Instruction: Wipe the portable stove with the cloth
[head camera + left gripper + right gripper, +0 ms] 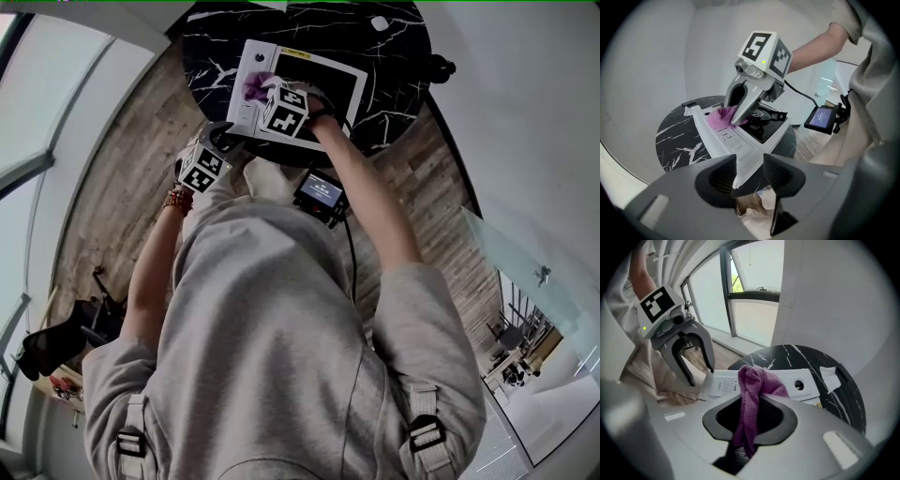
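Round black marble table [394, 56] on a wood-plank floor [122, 187]. White walls, with big windows [754, 315] off to one side. I'm reading the head view left to right.

Left gripper [750, 160]: it's at the near-left corner of the portable stove [328, 80], pointing down at a slant. Jaws are wide apart. The stove's white corner sits in the gap, and I see no pad pressing on it. There's a beaded bracelet [178, 200] on that wrist.

Stove: white body with a black cooktop, flat on the table toward its near edge.

Cloth [757, 380]: purple and bunched, on the stove's white control strip at the left end. It's near the round knob [800, 385] and left of the cooktop.

Right gripper [751, 404]: it's over that strip, pointing steeply down, jaws clamped on the cloth. One fold hangs back between the jaws, and the bunch sticks out in front against the strip.

Further right, a small lit screen [321, 190] on a cable sits off the table, close to the person's body. A white paper scrap [379, 22] lies on the far side of the table, apart from the stove.
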Demonstrator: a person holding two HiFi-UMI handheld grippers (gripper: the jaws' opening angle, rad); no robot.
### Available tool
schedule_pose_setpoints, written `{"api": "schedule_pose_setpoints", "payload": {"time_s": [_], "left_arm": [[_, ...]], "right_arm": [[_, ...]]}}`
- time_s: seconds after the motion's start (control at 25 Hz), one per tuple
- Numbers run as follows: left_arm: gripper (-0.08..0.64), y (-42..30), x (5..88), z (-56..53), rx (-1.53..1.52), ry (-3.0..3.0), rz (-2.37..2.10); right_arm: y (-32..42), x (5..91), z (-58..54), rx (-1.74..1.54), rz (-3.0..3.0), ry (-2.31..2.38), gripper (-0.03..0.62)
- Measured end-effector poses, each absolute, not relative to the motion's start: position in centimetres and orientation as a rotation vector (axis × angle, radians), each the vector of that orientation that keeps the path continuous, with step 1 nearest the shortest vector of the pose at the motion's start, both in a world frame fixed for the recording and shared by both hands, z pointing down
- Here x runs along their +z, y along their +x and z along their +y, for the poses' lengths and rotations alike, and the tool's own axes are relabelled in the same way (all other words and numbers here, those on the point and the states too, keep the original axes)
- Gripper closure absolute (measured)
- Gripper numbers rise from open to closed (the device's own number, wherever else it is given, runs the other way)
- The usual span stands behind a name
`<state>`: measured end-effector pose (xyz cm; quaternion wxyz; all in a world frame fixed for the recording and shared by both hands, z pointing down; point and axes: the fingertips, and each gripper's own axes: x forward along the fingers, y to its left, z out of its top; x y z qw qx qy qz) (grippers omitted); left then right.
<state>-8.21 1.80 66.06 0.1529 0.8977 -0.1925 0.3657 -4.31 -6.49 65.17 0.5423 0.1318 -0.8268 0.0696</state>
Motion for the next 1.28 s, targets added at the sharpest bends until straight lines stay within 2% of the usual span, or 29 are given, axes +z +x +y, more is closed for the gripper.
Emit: {"api": "schedule_pose_setpoints", "payload": {"time_s": [0.12,0.36,0.68,1.28], "left_arm": [[0.38,-7.7,64.7,1.1,1.032,2.612,-0.576],[0.419,-5.9,58.5,-2.3,0.851,2.751,-0.738],[0.526,-1.5,52.9,-3.9,0.668,2.901,-0.824],[0.529,7.5,51.8,-2.4,0.712,3.027,-0.649]], "right_arm": [[-5.3,63.8,-4.7,0.236,-2.065,0.283,0.511],[-1.2,56.0,-6.5,0.406,-2.382,0.845,0.514],[4.9,50.9,-4.8,0.348,-2.434,1.136,0.515],[13.7,48.5,-0.7,0.333,-2.404,1.362,0.517]]}}
